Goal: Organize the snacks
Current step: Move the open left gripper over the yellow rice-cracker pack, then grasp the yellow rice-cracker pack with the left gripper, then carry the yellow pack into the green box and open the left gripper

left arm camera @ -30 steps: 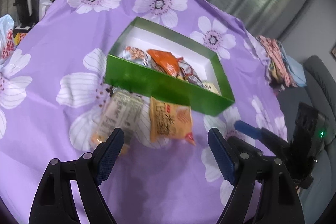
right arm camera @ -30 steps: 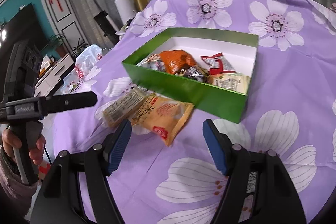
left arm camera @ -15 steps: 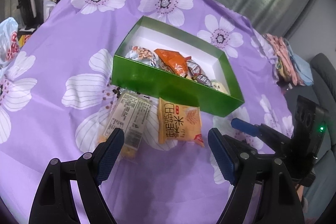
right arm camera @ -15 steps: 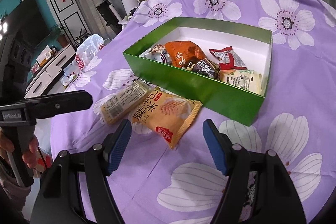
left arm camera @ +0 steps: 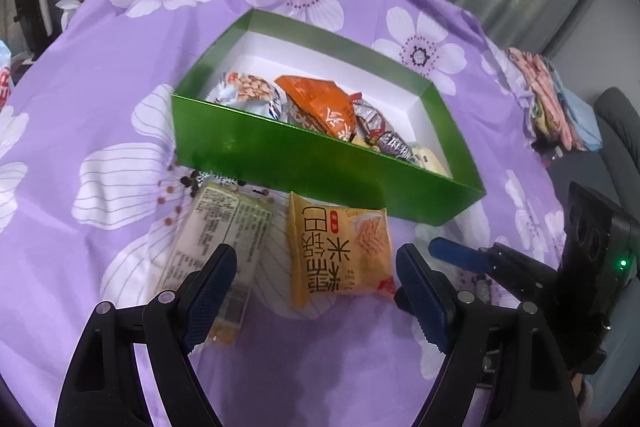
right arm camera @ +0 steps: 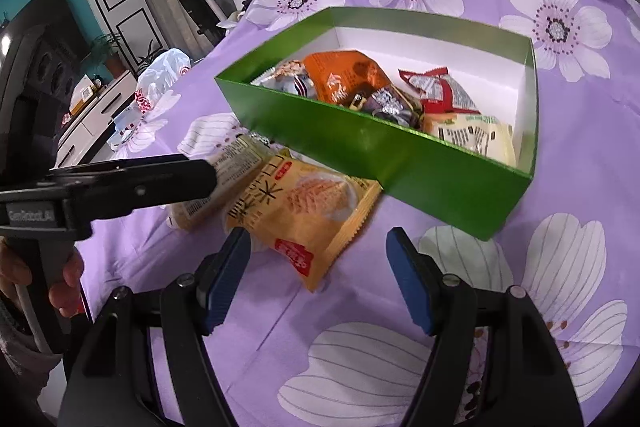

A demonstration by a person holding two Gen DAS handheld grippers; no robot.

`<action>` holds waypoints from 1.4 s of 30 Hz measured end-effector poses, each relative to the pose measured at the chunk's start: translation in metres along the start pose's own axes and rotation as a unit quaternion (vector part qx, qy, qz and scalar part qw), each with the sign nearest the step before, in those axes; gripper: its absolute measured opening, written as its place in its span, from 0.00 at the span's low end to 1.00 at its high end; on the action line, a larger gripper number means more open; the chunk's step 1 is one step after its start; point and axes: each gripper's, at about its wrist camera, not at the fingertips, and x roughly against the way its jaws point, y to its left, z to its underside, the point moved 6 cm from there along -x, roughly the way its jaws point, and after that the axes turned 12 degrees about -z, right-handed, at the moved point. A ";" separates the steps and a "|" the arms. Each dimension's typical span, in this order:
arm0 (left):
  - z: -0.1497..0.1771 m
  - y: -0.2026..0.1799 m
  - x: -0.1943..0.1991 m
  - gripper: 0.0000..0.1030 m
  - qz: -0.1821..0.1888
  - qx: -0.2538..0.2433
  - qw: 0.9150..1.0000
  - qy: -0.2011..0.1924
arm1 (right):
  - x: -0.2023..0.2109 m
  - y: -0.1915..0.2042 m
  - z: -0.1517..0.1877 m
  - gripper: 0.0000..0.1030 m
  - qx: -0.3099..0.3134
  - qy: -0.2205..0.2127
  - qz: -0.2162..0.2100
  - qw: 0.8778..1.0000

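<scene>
A green box (left arm camera: 304, 159) with a white inside holds several snack packets; it also shows in the right wrist view (right arm camera: 400, 155). In front of it on the purple flowered cloth lie an orange rice-cracker packet (left arm camera: 340, 255) (right arm camera: 308, 207) and a pale long packet (left arm camera: 216, 239) (right arm camera: 236, 167). My left gripper (left arm camera: 316, 291) is open and empty, just short of the two packets, with the orange one between its fingers' lines. My right gripper (right arm camera: 320, 271) is open and empty, close over the near corner of the orange packet. The left gripper's finger (right arm camera: 140, 183) crosses the pale packet in the right wrist view.
The right gripper's blue finger (left arm camera: 456, 253) and body show at the right of the left wrist view. Folded cloths (left arm camera: 552, 107) lie at the table's far right edge. A white plastic bag (right arm camera: 160, 75), a TV cabinet and a vacuum stand beyond the table's left edge.
Both grippers have moved forward and down toward the two packets in front of the box. Both stay open. The packets and box have not moved.
</scene>
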 end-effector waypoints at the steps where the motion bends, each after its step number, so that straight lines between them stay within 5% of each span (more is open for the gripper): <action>1: -0.001 0.000 -0.002 0.79 0.000 -0.002 1.000 -0.001 | -0.002 -0.001 0.001 0.69 0.000 0.002 0.001 1.000; 20: 0.000 -0.011 -0.025 0.79 0.019 -0.021 1.000 -0.007 | -0.033 0.001 0.003 0.70 0.035 0.030 -0.004 0.999; 22: 0.001 -0.013 -0.025 0.66 0.026 -0.025 0.999 -0.004 | -0.035 0.003 0.003 0.70 0.038 0.031 -0.003 0.999; 31: 0.007 -0.018 -0.034 0.41 0.034 -0.019 0.999 0.022 | -0.037 0.005 0.004 0.55 0.043 0.036 -0.003 0.998; 42: 0.017 -0.038 -0.019 0.39 0.031 -0.040 0.999 0.017 | -0.024 0.011 0.013 0.51 0.015 0.012 -0.020 1.000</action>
